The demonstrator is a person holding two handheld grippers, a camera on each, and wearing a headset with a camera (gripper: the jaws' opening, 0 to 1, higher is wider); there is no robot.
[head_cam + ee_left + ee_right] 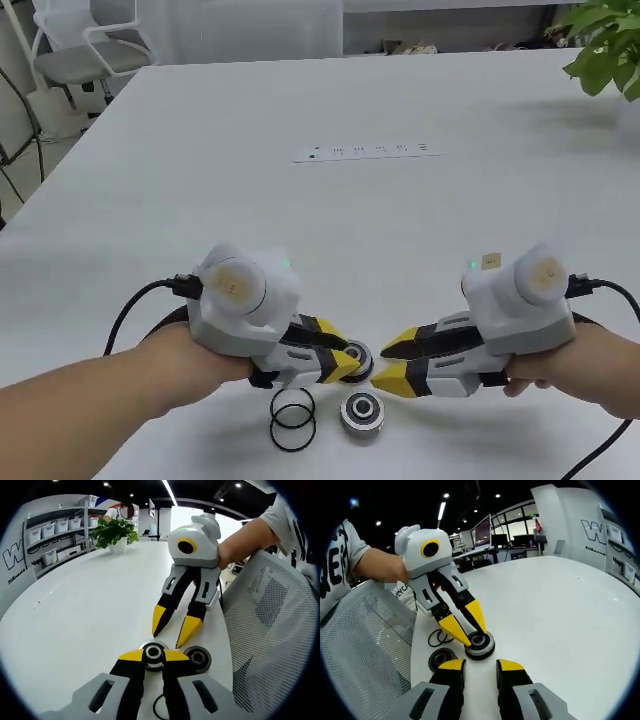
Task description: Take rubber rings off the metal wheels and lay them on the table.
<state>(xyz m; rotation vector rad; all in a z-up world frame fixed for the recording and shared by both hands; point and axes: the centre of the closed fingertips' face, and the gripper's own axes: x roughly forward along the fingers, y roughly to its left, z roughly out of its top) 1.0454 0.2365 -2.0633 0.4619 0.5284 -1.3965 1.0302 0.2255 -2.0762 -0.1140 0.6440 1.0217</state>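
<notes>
The left tongs [153, 655] are pinched on a small round metal wheel [481, 645], held at or just above the white table [400, 220], close in front of the person. A dark band round the wheel's rim looks like a rubber ring not yet off. The right tongs [481, 666] stand spread, tips aimed at that wheel and just short of it. The main hazard, as I judge it, is the hold. The left tips bear on a hard, smooth, round part, so a sideways pull from the right tongs could twist the wheel out of the pinch and send it rolling across the table. The band is thin and seems to sit tight, so the right tips may close on bare metal, or catch only a sliver of rubber that snaps back. If the left tips sit over the band itself, which I cannot tell, the ring would be trapped. Just beside the work lie a second silver metal wheel [362, 412] and two thin black rubber rings [293, 418], overlapping. A slip or a wide swing of either tongs could knock them about.
</notes>
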